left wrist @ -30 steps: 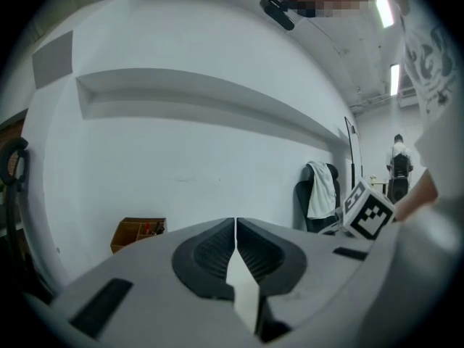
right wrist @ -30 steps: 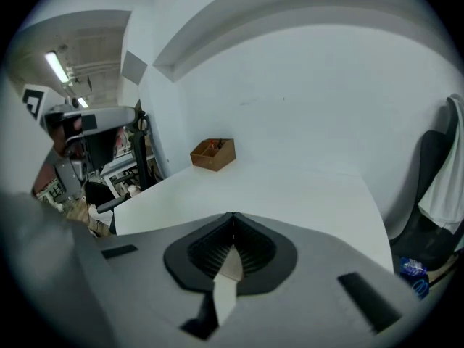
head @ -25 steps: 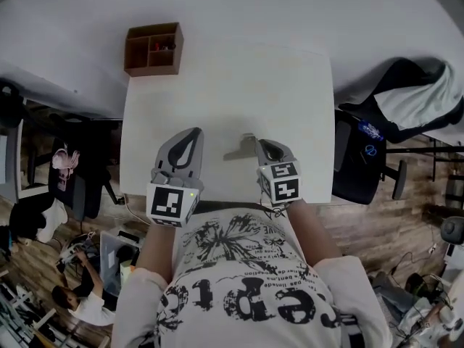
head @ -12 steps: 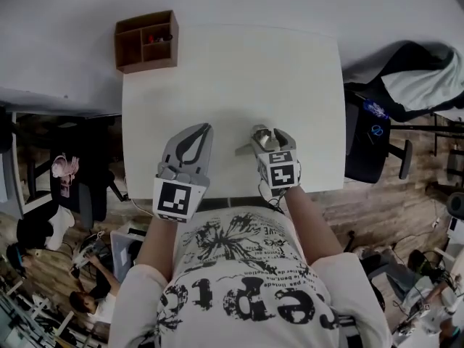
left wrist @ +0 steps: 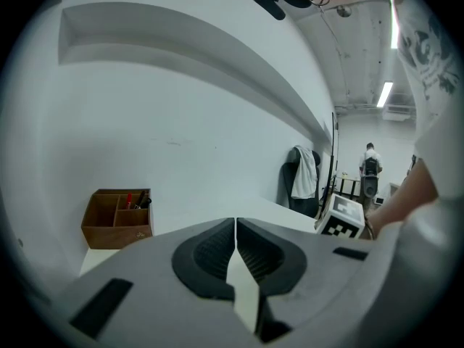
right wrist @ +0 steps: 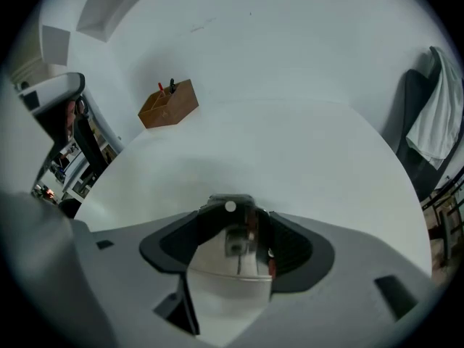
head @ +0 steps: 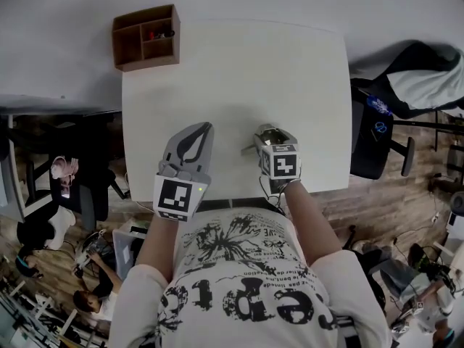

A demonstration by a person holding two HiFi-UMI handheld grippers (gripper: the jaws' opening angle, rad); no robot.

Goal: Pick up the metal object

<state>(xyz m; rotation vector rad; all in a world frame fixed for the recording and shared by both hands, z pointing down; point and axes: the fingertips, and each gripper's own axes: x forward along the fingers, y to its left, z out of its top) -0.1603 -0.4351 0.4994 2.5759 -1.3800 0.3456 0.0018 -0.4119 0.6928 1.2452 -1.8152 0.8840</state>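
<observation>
The metal object is a small silvery piece lying on the white table. In the head view a flat end of the metal object pokes out left of the right gripper. My right gripper points down over it, and its jaws stand wide with the object between them. The right gripper shows table surface between its left pad and the object; no pad visibly presses. My left gripper hovers to the left near the front edge. The left gripper is shut and empty.
A brown wooden organizer with pens stands at the table's far left corner, also in the left gripper view and right gripper view. A dark chair draped with cloth is to the right. The front table edge lies just under both grippers.
My right gripper's jaws have spread from shut to wide around the metal object, and it has tipped down over it. The left gripper has barely moved.
</observation>
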